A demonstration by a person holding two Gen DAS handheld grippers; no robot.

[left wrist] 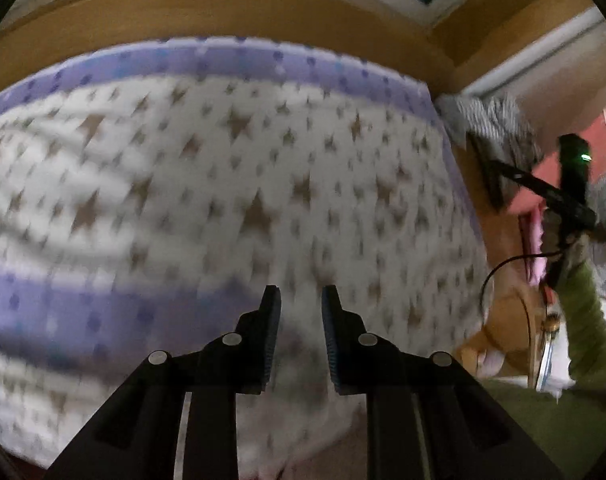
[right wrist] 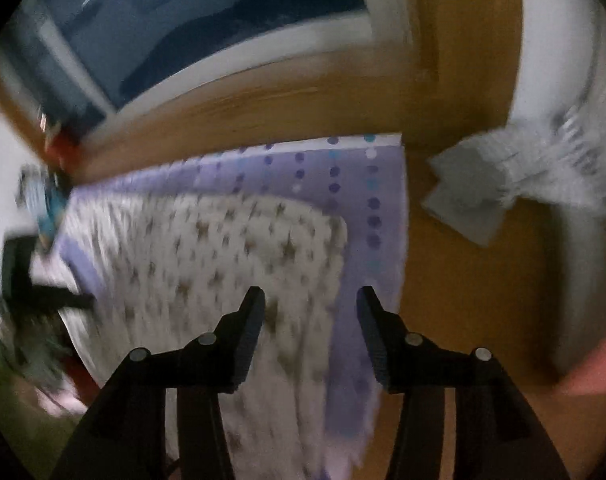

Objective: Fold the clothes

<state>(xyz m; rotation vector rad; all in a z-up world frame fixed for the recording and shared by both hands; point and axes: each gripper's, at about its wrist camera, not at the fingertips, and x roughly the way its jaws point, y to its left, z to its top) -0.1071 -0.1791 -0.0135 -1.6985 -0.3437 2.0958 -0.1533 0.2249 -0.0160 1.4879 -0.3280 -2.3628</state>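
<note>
Left wrist view, heavy motion blur: left tool [left wrist: 301, 312] points down at the star-print cloth [left wrist: 231, 184], white with brown stars, lying spread flat over a purple dotted sheet [left wrist: 83, 312] that shows as a band at the far edge and a strip at lower left. Jaws stand a narrow gap apart; pale fabric sits below and between them near the bottom of frame, but blur hides whether the pads actually pinch it, so grip cannot be told. At far right the right tool [left wrist: 483, 148] appears near a grey striped cloth [left wrist: 491, 116] on the wooden surface [left wrist: 243, 16]; a green sleeve [left wrist: 583, 320] leads to it. Right wrist view, also blurred: right tool [right wrist: 309, 312] has jaws spread apart with nothing between them, hovering over the right edge of the star-print cloth [right wrist: 207, 264], where it meets the purple dotted sheet [right wrist: 367, 200]. Grey striped cloth [right wrist: 471, 192] lies well apart to the right on the wood. Left tool [right wrist: 51, 300] enters at the left edge of the cloth. The cloth's long axis seems to run from near edge to far edge in this view, with its rounded far end toward the wooden board; blur makes this tentative. Likely step: regrasp for a fold. To do it well, each tool should take a corner or edge at matching points, lift evenly, keep the edge taut and avoid catching the sheet below.
</note>
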